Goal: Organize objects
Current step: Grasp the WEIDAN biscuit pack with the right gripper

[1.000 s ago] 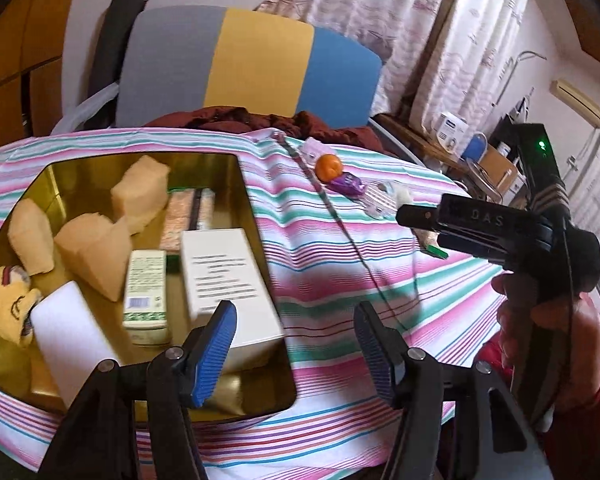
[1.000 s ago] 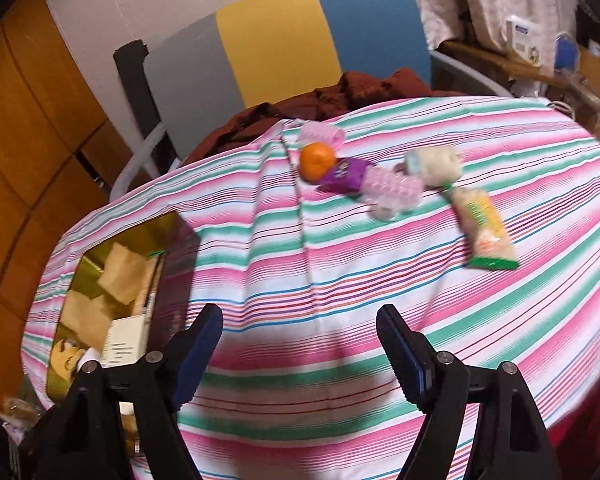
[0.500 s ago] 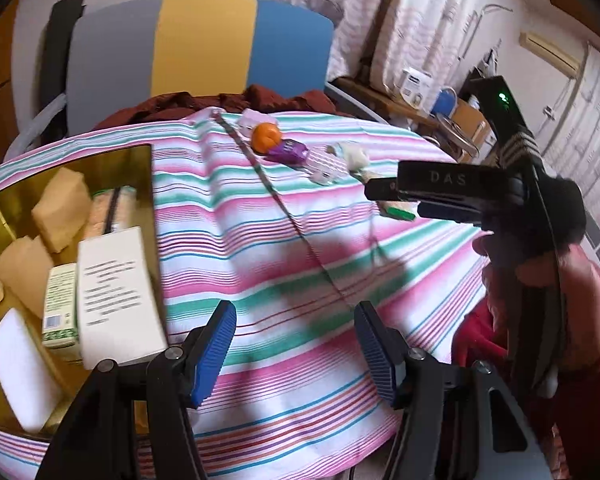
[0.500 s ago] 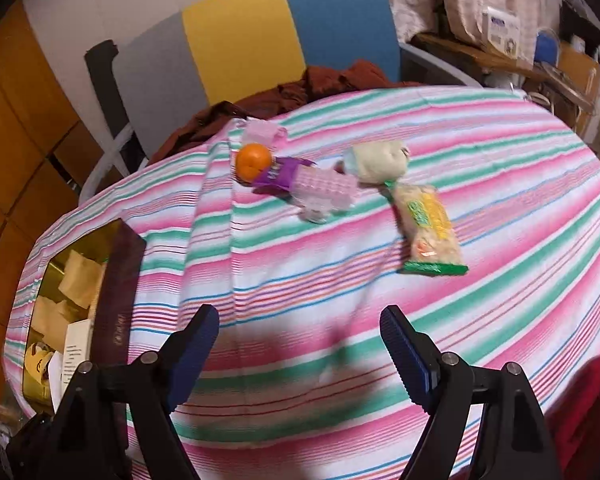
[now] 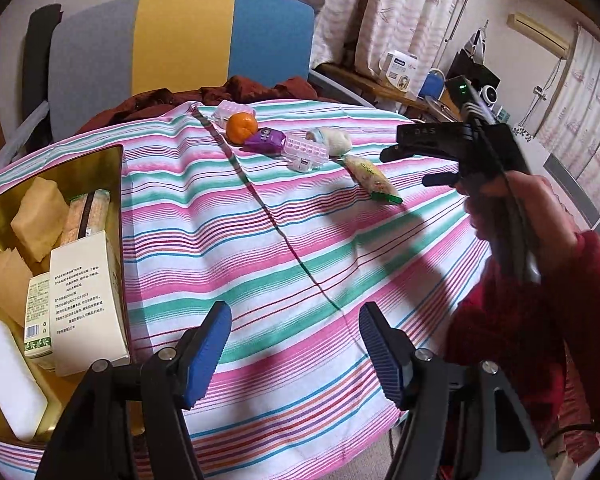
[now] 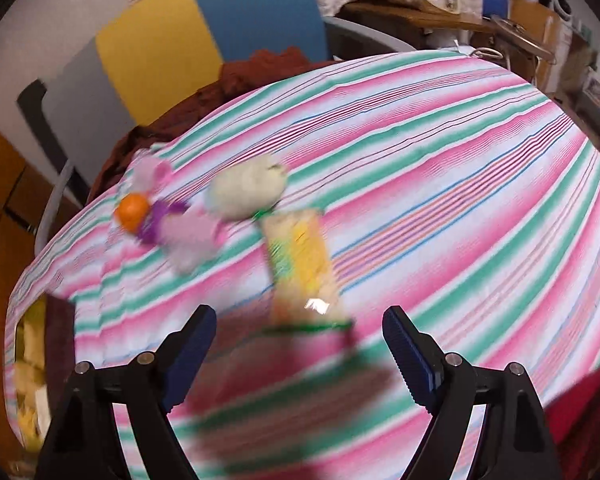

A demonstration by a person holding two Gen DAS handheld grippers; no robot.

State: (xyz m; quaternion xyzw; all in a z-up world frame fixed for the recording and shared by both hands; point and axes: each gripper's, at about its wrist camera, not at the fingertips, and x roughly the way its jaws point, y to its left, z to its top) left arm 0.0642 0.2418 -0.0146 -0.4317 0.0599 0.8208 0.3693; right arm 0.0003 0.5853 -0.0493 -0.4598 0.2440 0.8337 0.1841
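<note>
Lying on the striped tablecloth (image 5: 260, 248), the long snack packet (image 6: 300, 268) is yellow and green with a green end, but its words are too blurry to read, and it sits at 12 o'clock just past the right gripper (image 6: 300, 356), whose fingers have just been opening and hold nothing. The left gripper (image 5: 296, 348) has also just been opening and is empty. A gold tin (image 5: 116, 168) at 9 o'clock holds a white box (image 5: 86, 300) with small print, and a grey, yellow and blue chair (image 5: 180, 36) stands at 12 o'clock.
</note>
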